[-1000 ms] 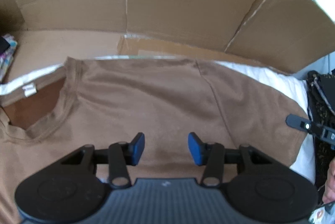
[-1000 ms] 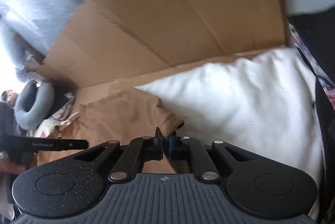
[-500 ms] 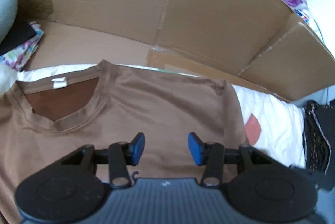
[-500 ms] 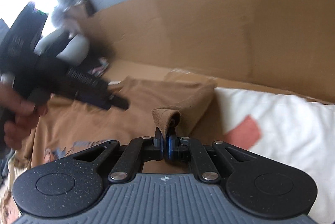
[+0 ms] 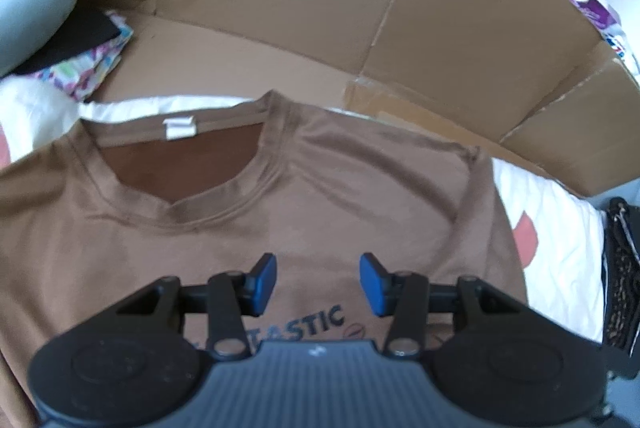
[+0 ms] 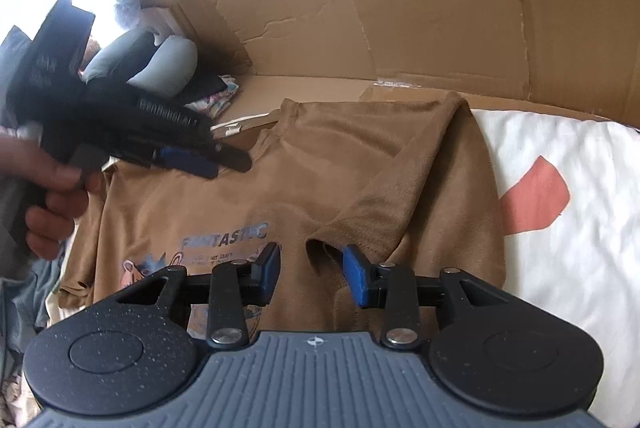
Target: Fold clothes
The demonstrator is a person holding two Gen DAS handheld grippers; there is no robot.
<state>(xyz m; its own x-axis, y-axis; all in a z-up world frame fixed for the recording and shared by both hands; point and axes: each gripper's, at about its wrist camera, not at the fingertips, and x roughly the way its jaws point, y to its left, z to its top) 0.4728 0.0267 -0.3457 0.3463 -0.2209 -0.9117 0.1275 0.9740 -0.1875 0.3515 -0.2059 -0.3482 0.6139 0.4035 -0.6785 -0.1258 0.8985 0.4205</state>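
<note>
Hovering over the chest print, the left tongs (image 5: 318, 282) gape empty above the brown T-shirt (image 5: 340, 212), spread face-up on the white bedding (image 5: 560, 248). From the right wrist, the right tongs (image 6: 310, 274) stand open beside the sleeve (image 6: 400, 188), folded inward across the chest. Judging by this, the other side likely comes next.

Right gripper (image 6: 310, 274), jaws apart, over folded sleeve (image 6: 404, 196).

Right gripper (image 6: 310, 274) jaws parted; sleeve (image 6: 404, 188) released, folded onto shirt (image 6: 224, 196).
</note>
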